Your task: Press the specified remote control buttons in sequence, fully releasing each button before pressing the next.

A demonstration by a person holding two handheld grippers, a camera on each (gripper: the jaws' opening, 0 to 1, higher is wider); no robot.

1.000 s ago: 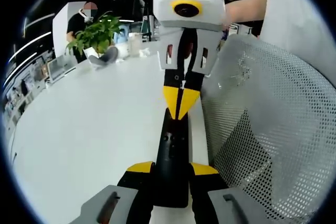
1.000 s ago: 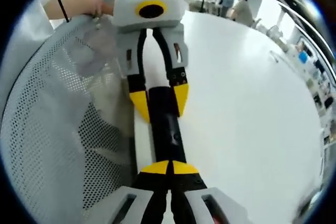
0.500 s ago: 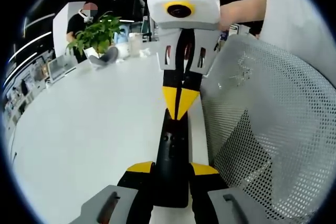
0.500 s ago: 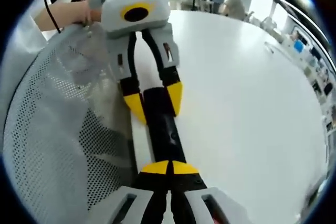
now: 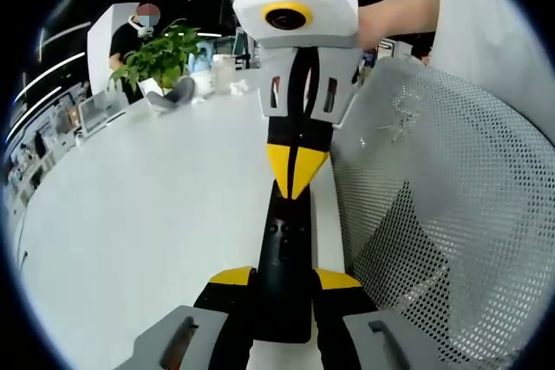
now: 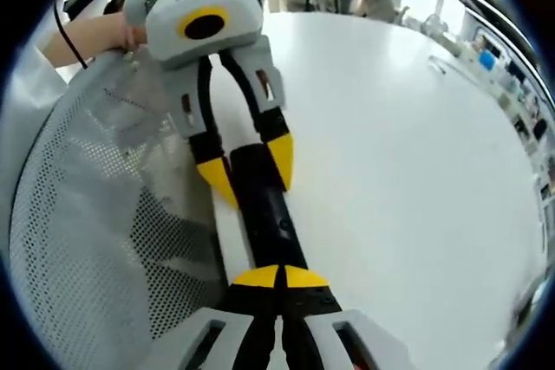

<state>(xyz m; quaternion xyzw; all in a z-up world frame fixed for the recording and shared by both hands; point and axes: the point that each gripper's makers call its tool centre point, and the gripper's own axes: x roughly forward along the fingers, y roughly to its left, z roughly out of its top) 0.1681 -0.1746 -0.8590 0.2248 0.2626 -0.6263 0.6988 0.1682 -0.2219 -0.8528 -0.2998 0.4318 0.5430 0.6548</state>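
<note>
Lying btwn left hand-held gripper (image 5: pixel 284 279) jaws: remote (image 5: pixel 286 257).

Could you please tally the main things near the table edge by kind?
Remote control: 1
Grippers: 2, left gripper and right gripper
Mesh chair back: 1
Potted plant: 1
Total: 5

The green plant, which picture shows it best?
The left gripper view: the green plant stands at the far side of the white table, leaves clear. In the right gripper view I can't make out a plant.
</note>
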